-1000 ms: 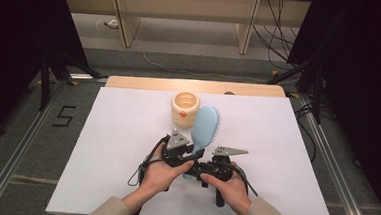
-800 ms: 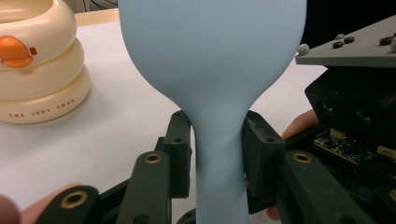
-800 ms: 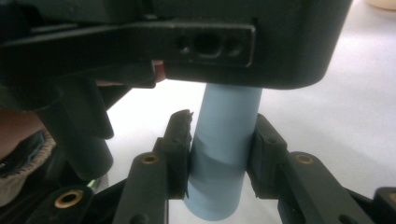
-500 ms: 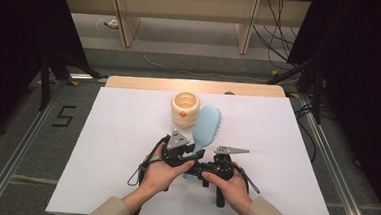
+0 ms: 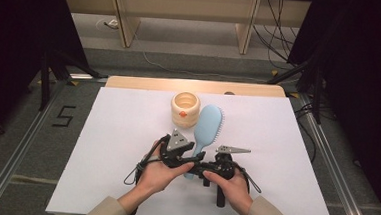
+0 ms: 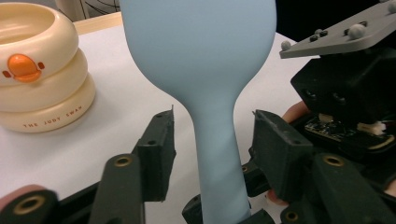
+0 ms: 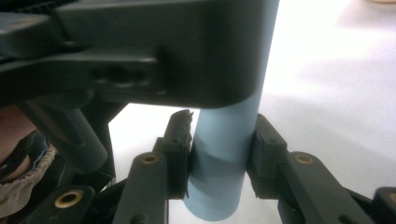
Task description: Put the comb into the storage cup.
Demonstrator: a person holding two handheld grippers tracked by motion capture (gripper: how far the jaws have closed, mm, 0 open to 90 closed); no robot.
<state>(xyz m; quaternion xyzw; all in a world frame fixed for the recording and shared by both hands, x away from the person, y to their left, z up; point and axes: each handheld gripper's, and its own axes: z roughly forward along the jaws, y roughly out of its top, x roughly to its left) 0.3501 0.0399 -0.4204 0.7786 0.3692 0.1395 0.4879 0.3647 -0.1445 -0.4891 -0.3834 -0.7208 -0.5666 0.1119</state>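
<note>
Both hands meet low at the table's near middle, forearms coming in from the bottom. The left gripper [image 6: 212, 140] has its jaws spread apart — clear gaps either side of the brush handle [image 6: 219, 154]. The right gripper [image 7: 222, 144] has its jaws pressed against that handle — one on each side.

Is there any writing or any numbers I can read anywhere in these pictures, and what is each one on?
"THE JUDY SWAN": printed small on the bottom ring of the cream duck-faced cup, read in the left gripper view.
"5": a dark numeral on the grey floor left of the table, high view.
No readable text on the blue hairbrush.
</note>
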